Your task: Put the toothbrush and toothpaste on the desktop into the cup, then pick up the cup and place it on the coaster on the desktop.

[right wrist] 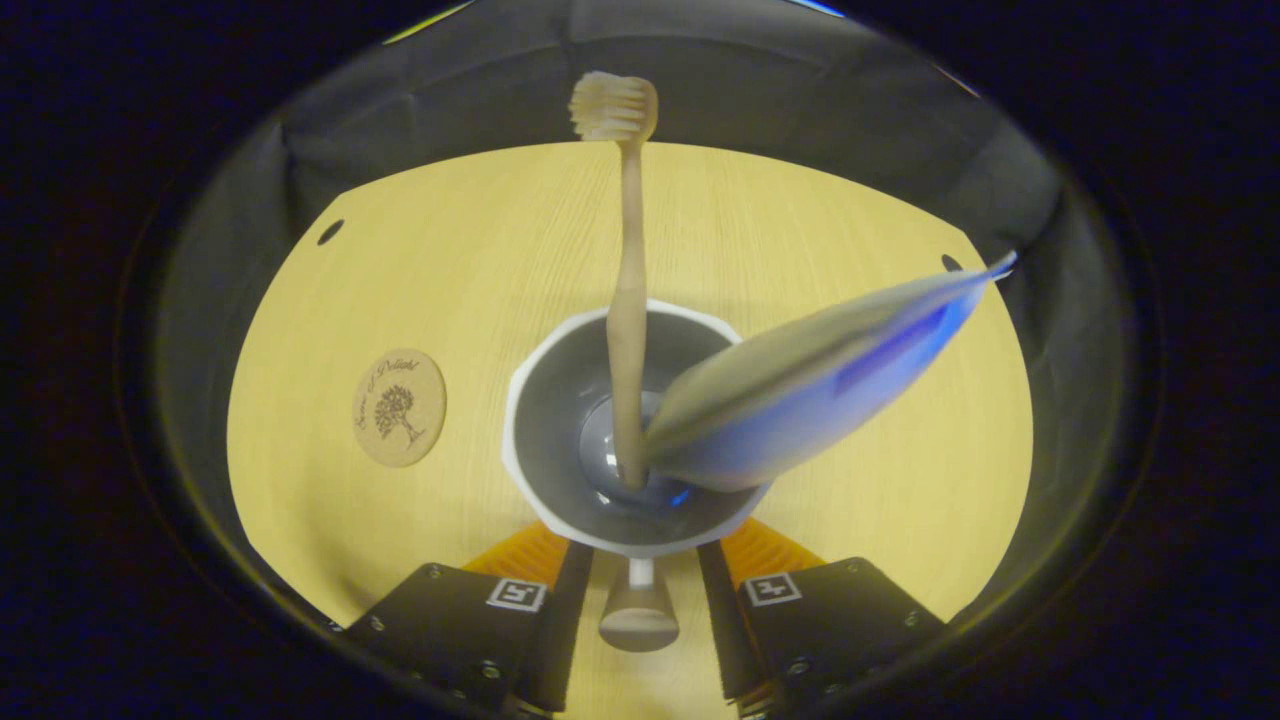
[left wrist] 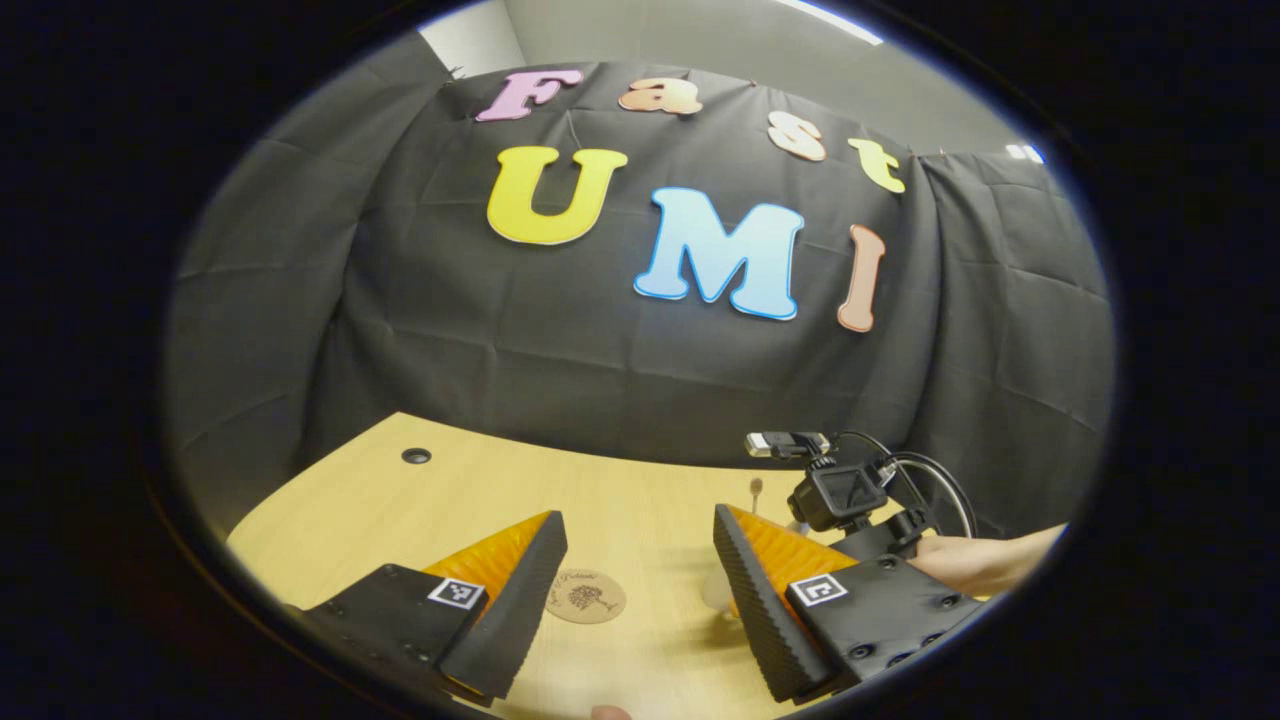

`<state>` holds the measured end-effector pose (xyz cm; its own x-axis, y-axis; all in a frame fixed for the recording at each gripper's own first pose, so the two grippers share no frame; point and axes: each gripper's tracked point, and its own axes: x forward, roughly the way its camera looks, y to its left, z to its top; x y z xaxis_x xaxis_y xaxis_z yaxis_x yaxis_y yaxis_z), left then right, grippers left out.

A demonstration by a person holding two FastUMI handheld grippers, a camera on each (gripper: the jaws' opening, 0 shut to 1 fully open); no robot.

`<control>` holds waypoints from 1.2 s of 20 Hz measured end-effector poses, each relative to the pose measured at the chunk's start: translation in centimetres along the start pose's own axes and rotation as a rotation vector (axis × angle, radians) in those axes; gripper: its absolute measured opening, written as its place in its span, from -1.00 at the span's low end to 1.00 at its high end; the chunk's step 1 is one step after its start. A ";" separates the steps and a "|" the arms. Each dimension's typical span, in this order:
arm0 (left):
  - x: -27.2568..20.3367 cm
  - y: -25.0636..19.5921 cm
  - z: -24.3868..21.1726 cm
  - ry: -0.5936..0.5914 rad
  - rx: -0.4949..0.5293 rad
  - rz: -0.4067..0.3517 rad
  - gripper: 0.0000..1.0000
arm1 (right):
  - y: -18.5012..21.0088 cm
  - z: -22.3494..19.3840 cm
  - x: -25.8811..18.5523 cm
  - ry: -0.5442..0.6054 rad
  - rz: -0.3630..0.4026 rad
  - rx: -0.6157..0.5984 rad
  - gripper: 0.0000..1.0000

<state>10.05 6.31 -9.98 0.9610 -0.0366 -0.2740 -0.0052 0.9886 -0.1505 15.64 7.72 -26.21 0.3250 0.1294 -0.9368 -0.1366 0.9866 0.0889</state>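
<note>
Cup [right wrist: 628, 430], seen from above in the right gripper view: white outside, grey inside, standing on the wooden tabletop [right wrist: 480, 260]. Toothbrush [right wrist: 626, 300] stands in it, handle end on the cup floor, bristle head up and toward the far wall. Toothpaste [right wrist: 800, 385] tube also in the cup, leaning out over the rim to the right, its flat crimped end highest. Right claw [right wrist: 638, 580] sits at the near side of the cup; its fingers flank the cup's handle [right wrist: 638, 615] with a narrow gap, and I cannot tell whether they press on it. Coaster [right wrist: 399, 407], round with a tree print, lies flat on the tabletop left of the cup, apart from it. Left gripper view: left claw [left wrist: 640, 580] hangs above the tabletop [left wrist: 400, 500], fingers wide apart, holding nothing. Coaster [left wrist: 586, 596] lies on the wood between the fingers, lower down. At right, a hand [left wrist: 985, 560] holds the other gripper, with its camera on top.
</note>
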 end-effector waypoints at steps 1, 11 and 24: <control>-0.1 0.2 -0.1 0.001 -0.002 0.003 0.89 | -0.1 -0.5 0.8 0.008 -0.008 0.017 0.08; -1.0 1.7 0.0 -0.004 -0.008 0.034 0.89 | 0.7 0.8 -0.6 -0.054 0.007 0.010 -0.50; -4.6 7.5 1.1 -0.027 -0.021 0.147 0.89 | 9.5 3.5 -3.2 -0.089 0.104 -0.146 -0.50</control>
<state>5.86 14.04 -8.79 0.9565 0.1122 -0.2692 -0.1518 0.9797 -0.1310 16.59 17.07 -21.12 0.3824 0.2449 -0.8910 -0.3063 0.9433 0.1278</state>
